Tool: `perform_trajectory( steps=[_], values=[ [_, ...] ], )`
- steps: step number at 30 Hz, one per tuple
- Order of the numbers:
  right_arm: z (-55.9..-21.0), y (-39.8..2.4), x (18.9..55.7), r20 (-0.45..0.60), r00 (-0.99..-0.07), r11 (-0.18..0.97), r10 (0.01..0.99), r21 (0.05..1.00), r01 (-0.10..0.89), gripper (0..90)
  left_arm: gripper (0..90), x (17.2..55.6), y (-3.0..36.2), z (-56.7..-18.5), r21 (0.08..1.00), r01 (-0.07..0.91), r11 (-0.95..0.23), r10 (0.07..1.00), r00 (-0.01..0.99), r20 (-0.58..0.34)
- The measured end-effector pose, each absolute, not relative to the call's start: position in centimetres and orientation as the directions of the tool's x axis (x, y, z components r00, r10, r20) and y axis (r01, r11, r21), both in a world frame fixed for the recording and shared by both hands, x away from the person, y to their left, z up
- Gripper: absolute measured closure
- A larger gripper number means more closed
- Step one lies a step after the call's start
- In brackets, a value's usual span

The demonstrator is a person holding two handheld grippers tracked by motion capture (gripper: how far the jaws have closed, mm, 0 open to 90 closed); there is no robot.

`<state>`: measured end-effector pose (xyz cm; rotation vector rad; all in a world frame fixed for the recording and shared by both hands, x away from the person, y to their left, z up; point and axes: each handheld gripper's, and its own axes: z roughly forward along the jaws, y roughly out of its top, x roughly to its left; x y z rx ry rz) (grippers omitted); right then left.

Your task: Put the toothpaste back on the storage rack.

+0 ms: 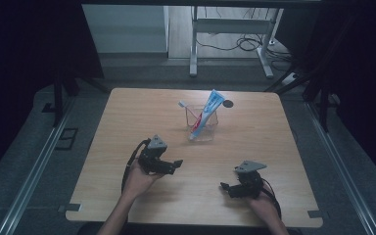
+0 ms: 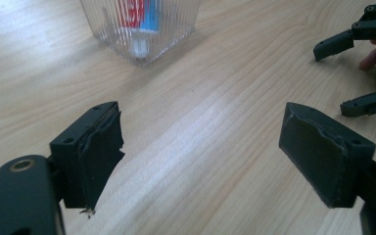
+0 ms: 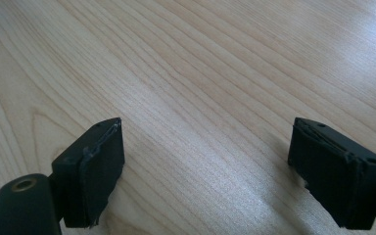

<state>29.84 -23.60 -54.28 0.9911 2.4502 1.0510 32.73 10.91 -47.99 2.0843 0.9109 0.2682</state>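
Observation:
A clear ribbed plastic cup [image 1: 201, 126] stands near the middle of the wooden table [image 1: 127, 112]. A blue, white and red toothpaste tube [image 1: 206, 112] leans in it, beside a white toothbrush [image 1: 183, 105]. My left gripper [image 1: 175, 165] rests low over the table in front and left of the cup, open and empty. In the left gripper view [image 2: 200, 142] its jaws stand wide apart, with the cup [image 2: 142, 27] ahead at upper left. My right gripper [image 1: 223, 187] lies near the front right, open with nothing between its jaws [image 3: 205, 161], and it also appears far off [image 2: 357, 63].
A small dark round spot [image 1: 228, 104] lies on the table behind the cup. Metal rails [image 1: 34, 171] run along both sides of the table. A white desk frame [image 1: 230, 29] and cables stand on the floor beyond the far edge.

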Motion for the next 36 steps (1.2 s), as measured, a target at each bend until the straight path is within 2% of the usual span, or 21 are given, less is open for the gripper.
perform_trajectory(
  steps=[13, 30, 36],
  values=[
    [-54.3, -23.6, 29.8, -0.001, -0.719, 0.496, 0.695, 0.725, 0.478, 13.4, 14.0, 30.3, 12.8, -50.6, 0.744, 0.554, -0.374, 0.716, 0.682, -0.148],
    [-54.3, -23.6, 29.8, 0.001, -0.717, 0.494, 0.697, 0.724, 0.481, 13.4, 13.3, 28.5, 13.2, -54.0, 0.679, 0.584, -0.445, 0.754, 0.654, -0.069],
    [-54.3, -23.6, 29.8, -0.001, -0.718, 0.495, 0.697, 0.724, 0.48, 13.4, 12.7, 28.3, 13.0, -54.4, 0.689, 0.562, -0.458, 0.757, 0.652, -0.029]
  ],
)
